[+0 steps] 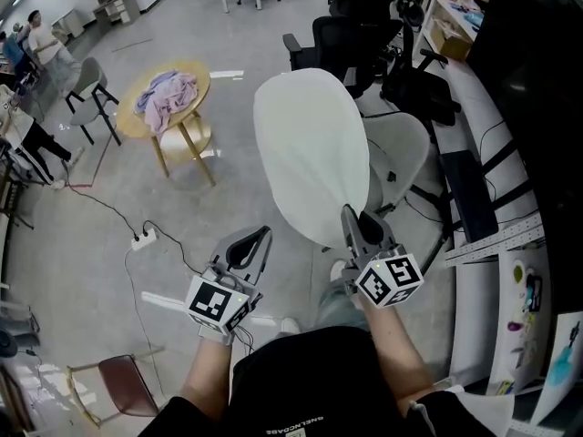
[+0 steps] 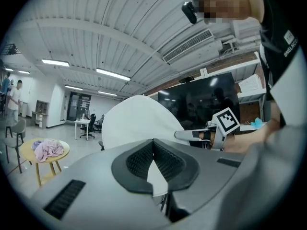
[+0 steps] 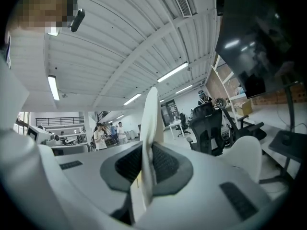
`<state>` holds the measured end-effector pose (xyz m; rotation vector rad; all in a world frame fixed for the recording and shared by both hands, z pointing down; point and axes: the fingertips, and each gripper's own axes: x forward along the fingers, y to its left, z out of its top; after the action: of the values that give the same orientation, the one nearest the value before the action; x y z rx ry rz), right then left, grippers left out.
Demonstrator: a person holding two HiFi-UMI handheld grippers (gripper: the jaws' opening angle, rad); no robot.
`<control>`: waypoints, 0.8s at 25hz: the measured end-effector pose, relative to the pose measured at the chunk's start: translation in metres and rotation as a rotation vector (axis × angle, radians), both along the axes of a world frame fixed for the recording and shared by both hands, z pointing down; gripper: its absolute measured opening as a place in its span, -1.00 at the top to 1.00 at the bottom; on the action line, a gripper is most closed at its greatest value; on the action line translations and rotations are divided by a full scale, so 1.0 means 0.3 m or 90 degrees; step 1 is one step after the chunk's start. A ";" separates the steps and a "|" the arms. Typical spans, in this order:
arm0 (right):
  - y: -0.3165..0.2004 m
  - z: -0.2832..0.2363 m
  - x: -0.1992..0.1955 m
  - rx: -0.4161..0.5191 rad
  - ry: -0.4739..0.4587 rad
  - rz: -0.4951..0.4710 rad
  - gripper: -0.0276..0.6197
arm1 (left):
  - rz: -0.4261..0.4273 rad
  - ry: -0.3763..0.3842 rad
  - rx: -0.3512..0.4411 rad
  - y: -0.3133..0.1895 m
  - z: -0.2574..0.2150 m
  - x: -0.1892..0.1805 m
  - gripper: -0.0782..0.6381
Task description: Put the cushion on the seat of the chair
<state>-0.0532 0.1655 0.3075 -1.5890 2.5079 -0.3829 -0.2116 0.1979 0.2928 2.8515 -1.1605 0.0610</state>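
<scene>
My right gripper (image 1: 351,215) is shut on the lower edge of a white oval cushion (image 1: 311,153), which stands up in the air in front of me. In the right gripper view the cushion (image 3: 151,123) runs edge-on between the pads (image 3: 165,162). Behind and to the right of the cushion stands a white chair (image 1: 404,148); its seat is mostly hidden by the cushion. The chair (image 3: 247,155) also shows at the right of the right gripper view. My left gripper (image 1: 264,235) hovers to the lower left of the cushion, shut and holding nothing. From it I see the cushion (image 2: 136,121) and the right gripper (image 2: 192,135).
A round wooden table (image 1: 196,126) with a pink cloth (image 1: 167,96) stands at the left. Black office chairs (image 1: 355,35) crowd behind the white chair. A large dark screen (image 1: 528,71) and a white desk (image 1: 478,271) line the right. A power strip (image 1: 144,238) and cable lie on the floor.
</scene>
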 end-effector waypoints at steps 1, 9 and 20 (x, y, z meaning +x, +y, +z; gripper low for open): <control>-0.021 0.004 0.007 -0.001 -0.002 -0.004 0.79 | -0.004 -0.001 -0.001 -0.019 0.003 0.010 0.75; -0.214 0.089 0.090 -0.030 -0.019 -0.037 0.79 | -0.032 -0.018 -0.027 -0.205 0.065 0.121 0.75; -0.538 0.150 0.221 -0.071 -0.039 -0.100 0.79 | -0.083 -0.045 -0.060 -0.493 0.103 0.301 0.75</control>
<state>0.0131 0.0042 0.3526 -1.3968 2.6131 -0.5920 -0.1212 0.0501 0.3238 2.7069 -1.3161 0.2054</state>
